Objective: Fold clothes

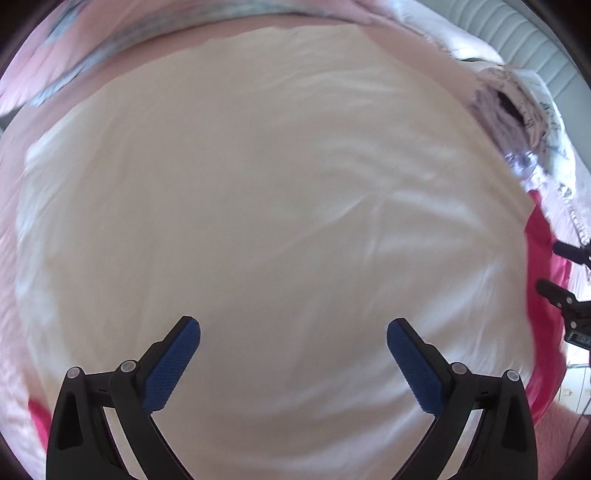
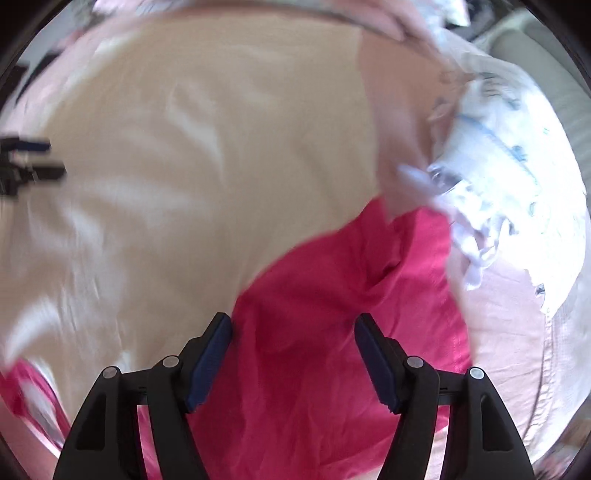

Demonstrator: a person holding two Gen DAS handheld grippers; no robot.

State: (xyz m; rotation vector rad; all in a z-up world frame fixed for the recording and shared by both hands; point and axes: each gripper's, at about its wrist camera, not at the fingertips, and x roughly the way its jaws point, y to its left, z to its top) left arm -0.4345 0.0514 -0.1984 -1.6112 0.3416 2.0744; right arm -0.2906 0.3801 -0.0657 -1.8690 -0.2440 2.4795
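A cream garment (image 1: 266,206) lies spread flat and fills most of the left wrist view. My left gripper (image 1: 293,328) hangs open above it, blue pads wide apart, nothing between them. A magenta garment (image 2: 314,314) lies partly under the cream garment (image 2: 192,155), showing at its right edge (image 1: 543,280). My right gripper (image 2: 293,325) stands open over the magenta cloth, with no cloth pinched. The right gripper (image 1: 565,273) shows at the far right of the left wrist view, and the left gripper (image 2: 33,162) at the far left of the right wrist view.
A pale pink bedsheet (image 2: 498,332) lies under everything. A heap of white printed clothes (image 2: 498,177) sits at the right, seen also as a white printed pile (image 1: 532,122). A pink and grey fabric band (image 1: 147,33) runs along the far side.
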